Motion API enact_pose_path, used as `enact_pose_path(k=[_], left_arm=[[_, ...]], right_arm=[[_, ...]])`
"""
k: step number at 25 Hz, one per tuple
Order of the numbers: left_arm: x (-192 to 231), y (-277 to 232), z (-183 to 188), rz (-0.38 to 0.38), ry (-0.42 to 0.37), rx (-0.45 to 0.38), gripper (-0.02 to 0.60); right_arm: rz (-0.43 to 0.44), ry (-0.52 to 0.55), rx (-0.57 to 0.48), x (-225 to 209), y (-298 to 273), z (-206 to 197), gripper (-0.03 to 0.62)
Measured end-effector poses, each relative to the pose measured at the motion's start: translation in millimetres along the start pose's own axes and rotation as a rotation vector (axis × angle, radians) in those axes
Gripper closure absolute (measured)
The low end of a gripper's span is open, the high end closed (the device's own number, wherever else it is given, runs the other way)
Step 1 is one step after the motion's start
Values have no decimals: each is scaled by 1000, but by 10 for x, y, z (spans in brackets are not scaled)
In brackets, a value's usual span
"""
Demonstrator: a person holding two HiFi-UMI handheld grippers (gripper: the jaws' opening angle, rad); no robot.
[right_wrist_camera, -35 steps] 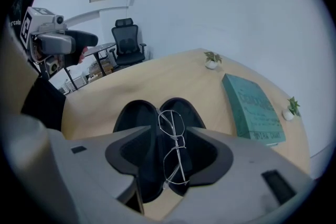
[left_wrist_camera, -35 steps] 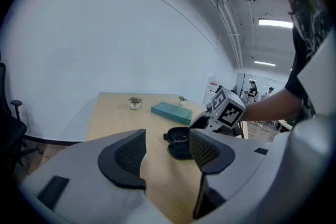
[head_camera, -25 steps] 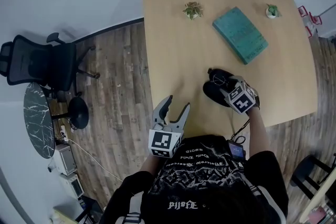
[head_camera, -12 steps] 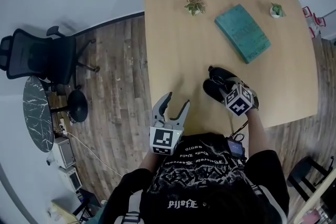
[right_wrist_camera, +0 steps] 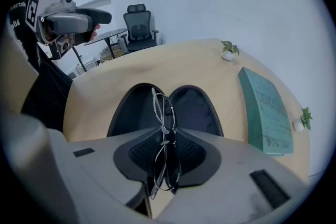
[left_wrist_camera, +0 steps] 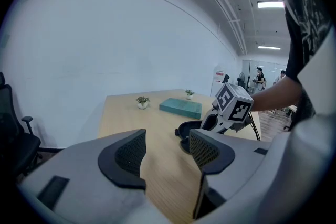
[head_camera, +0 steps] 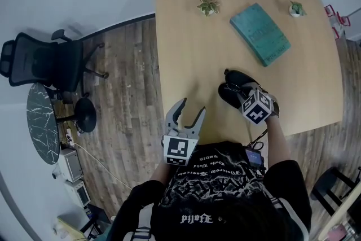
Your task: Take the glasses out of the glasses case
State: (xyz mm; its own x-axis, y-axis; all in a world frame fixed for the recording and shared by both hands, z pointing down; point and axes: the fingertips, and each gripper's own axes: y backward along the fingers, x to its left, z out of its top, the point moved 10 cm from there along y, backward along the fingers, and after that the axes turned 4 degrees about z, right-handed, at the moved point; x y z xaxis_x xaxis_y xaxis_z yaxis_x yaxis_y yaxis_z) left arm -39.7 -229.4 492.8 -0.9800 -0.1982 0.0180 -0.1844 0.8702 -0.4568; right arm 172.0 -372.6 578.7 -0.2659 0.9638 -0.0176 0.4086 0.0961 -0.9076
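- Glasses of thin metal wire (right_wrist_camera: 164, 113), folded and seen edge-on, are pinched between the two pads of the right gripper (right_wrist_camera: 167, 156), whose jaws have just been closing on them.
- An open black clamshell glasses case (right_wrist_camera: 191, 107) is seen directly behind them, lying on the light wooden table (head_camera: 192, 48).
- The left gripper (left_wrist_camera: 168, 152) is held with its jaws spread wide and nothing between them, over the table's near edge, apart from the case.
- A teal rectangular book (head_camera: 260, 34) lies beyond the case.
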Motion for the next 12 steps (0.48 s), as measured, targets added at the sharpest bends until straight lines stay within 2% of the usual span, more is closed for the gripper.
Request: enact_pose_path(k=[12], left_arm=[[15, 126, -72, -9, 42, -19, 319]], right_arm=[[-106, -29, -88, 121, 283, 124, 507]])
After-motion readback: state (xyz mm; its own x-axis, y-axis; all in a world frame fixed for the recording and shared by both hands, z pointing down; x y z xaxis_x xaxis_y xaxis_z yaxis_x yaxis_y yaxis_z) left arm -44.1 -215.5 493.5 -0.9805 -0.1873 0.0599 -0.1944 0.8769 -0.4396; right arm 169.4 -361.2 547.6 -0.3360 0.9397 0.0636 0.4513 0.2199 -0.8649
